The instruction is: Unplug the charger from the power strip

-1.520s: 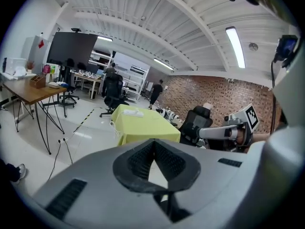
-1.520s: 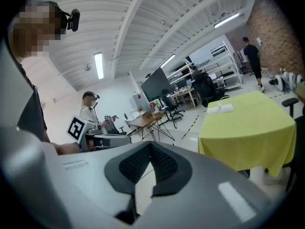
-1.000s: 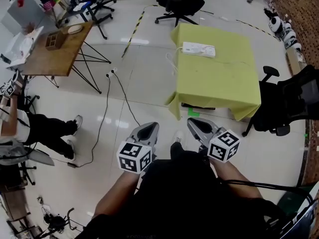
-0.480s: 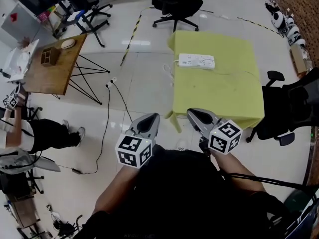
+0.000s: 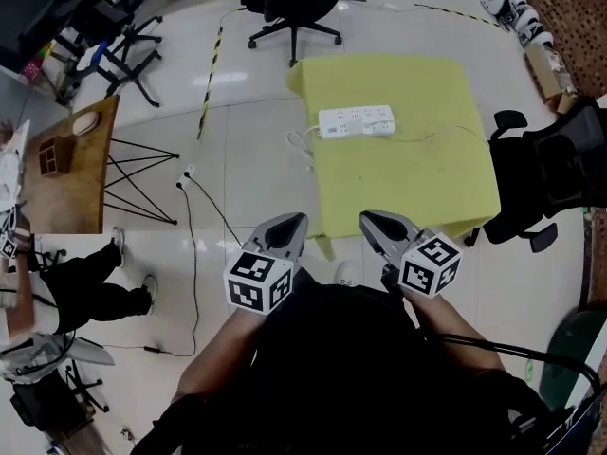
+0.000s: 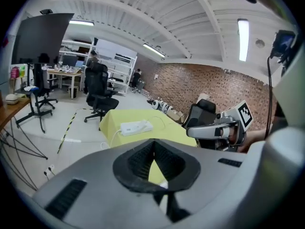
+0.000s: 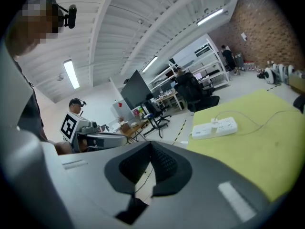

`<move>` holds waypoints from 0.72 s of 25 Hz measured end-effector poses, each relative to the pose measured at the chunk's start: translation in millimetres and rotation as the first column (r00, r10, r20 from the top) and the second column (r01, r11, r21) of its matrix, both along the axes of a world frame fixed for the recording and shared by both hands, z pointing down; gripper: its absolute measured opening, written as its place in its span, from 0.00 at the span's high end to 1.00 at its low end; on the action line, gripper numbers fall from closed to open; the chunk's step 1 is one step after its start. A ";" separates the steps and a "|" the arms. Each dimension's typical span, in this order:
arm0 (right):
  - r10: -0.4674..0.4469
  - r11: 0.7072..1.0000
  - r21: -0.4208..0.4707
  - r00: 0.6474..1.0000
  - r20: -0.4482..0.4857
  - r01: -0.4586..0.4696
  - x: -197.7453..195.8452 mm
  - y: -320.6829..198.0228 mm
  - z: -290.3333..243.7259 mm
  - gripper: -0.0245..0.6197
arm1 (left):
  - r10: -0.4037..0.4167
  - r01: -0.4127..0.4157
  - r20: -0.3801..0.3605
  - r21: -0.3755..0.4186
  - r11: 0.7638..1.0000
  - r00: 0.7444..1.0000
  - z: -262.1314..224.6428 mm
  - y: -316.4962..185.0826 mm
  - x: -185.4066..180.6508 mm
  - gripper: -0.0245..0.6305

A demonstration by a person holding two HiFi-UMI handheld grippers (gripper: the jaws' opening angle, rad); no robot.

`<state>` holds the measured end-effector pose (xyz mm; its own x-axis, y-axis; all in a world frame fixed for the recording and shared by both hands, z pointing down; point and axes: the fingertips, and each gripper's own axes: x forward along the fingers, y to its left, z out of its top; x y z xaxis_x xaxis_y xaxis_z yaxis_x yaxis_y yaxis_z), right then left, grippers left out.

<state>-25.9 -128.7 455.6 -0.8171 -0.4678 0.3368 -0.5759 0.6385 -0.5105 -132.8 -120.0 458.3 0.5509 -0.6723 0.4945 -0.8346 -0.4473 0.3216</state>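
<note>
A yellow-green table (image 5: 403, 183) is filling the middle of the head view. It is sitting much nearer the person than a second ago, when open floor was separating them. The left gripper (image 5: 294, 222) and the right gripper (image 5: 368, 220) are now pointing at its near edge, each staying fully closed and gripping nothing. A white power strip (image 5: 357, 121) is lying toward the table's far side, well apart from both. The small white charger (image 7: 214, 121) is standing plugged into it, untouched.
</note>
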 end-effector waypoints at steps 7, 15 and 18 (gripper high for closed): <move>0.162 0.987 -0.009 0.985 -0.061 -0.163 -29.5 -55.1 7.7 0.96 | 0.186 -0.186 0.008 0.052 0.981 0.983 -7.6 -94.7 -31.5 0.95; 0.310 0.951 0.024 0.943 -0.123 -0.310 -58.7 -85.8 6.8 0.96 | 0.345 -0.345 -0.027 0.011 0.939 0.938 16.9 -135.7 -56.4 0.95; 0.344 0.939 0.038 0.925 -0.162 -0.342 -60.7 -91.8 9.5 0.96 | 0.395 -0.395 -0.028 0.002 0.919 0.918 26.6 -146.8 -58.8 0.95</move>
<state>-86.5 -220.6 465.1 -0.5400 -0.7133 0.4467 -0.8356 0.3909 -0.3859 -191.6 -266.8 484.9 0.7843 -0.3960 0.4776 -0.5815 -0.7376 0.3434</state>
